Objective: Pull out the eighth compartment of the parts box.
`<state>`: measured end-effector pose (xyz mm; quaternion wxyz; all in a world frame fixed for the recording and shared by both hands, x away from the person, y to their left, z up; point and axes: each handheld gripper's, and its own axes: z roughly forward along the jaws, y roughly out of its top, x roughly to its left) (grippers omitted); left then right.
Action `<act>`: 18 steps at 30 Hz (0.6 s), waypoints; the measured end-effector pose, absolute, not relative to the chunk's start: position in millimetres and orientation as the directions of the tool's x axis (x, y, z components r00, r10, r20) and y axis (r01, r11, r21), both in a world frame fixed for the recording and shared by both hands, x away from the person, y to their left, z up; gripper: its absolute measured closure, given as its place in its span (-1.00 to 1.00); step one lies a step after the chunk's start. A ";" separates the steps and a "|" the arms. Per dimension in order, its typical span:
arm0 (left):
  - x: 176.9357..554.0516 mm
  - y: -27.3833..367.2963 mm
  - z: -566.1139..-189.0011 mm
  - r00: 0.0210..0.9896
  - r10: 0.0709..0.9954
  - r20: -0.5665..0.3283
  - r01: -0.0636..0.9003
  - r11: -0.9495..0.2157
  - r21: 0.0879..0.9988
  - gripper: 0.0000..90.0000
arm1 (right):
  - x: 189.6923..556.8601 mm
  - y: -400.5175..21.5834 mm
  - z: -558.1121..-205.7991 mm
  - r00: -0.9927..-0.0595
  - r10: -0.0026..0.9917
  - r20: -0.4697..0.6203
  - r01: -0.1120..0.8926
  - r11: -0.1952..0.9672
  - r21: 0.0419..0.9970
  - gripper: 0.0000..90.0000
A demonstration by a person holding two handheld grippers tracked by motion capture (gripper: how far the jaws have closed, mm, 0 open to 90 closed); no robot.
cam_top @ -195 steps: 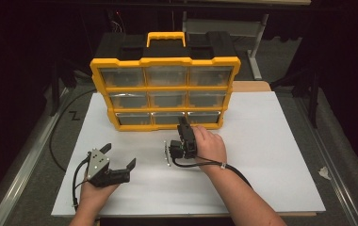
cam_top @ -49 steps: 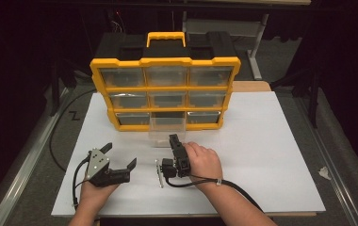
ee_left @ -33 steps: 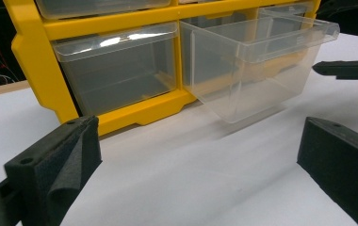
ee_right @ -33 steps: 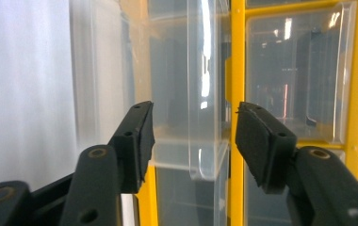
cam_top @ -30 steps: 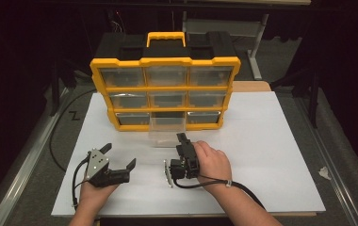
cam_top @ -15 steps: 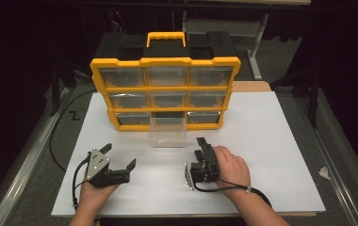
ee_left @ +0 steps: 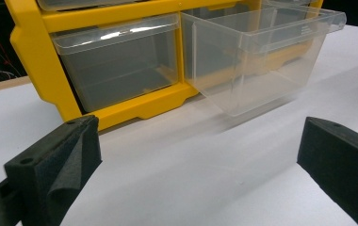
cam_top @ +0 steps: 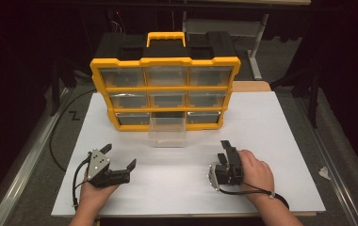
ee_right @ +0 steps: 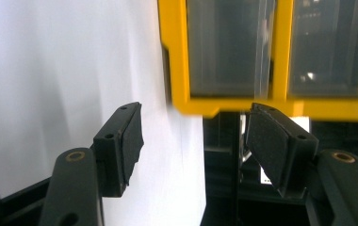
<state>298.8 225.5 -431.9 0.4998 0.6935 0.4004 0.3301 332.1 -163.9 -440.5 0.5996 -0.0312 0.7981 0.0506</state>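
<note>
A yellow organizer [cam_top: 165, 84] with clear drawers stands at the back of the white board [cam_top: 271, 132]. Its bottom middle drawer [cam_top: 167, 134] is pulled out toward me and looks empty. My left gripper [cam_top: 119, 155] rests near the front left, open, with nothing between its jaws. The left gripper view faces the drawer [ee_left: 262, 56] past that open gripper [ee_left: 200, 155]. At the front right my right gripper [cam_top: 224, 148] is rolled on its side. Its jaws have just been opening and hold nothing. In the right gripper view it [ee_right: 193, 136] points at the organizer's corner [ee_right: 177, 56].
A black cable [cam_top: 57, 136] loops off the board's left side beside a metal rail [cam_top: 21, 179]. A small white scrap [cam_top: 325, 173] lies on the grey surface to the right. A wooden edge [cam_top: 252, 86] shows behind the organizer.
The right hand has slid from in front of the open drawer to the board's front right. The drawer came out earlier and stays out. The left hand has not moved.
</note>
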 end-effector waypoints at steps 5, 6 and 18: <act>298.5 225.5 -432.1 0.456 0.888 0.056 0.231 -0.180 0.956 -0.98 | 332.0 -187.4 -443.6 -0.266 0.002 -0.964 -0.096 0.995 0.028 -0.21; 298.3 225.6 -431.9 0.455 0.889 0.054 0.232 -0.177 0.957 -0.98 | 332.0 -192.9 -445.0 -0.277 0.010 -0.961 -0.088 0.995 0.036 -0.24; 298.7 224.8 -432.4 0.455 0.889 0.057 0.234 -0.181 0.955 -0.98 | 338.9 -216.6 -439.6 -0.303 0.078 -0.950 -0.016 0.996 0.086 -0.30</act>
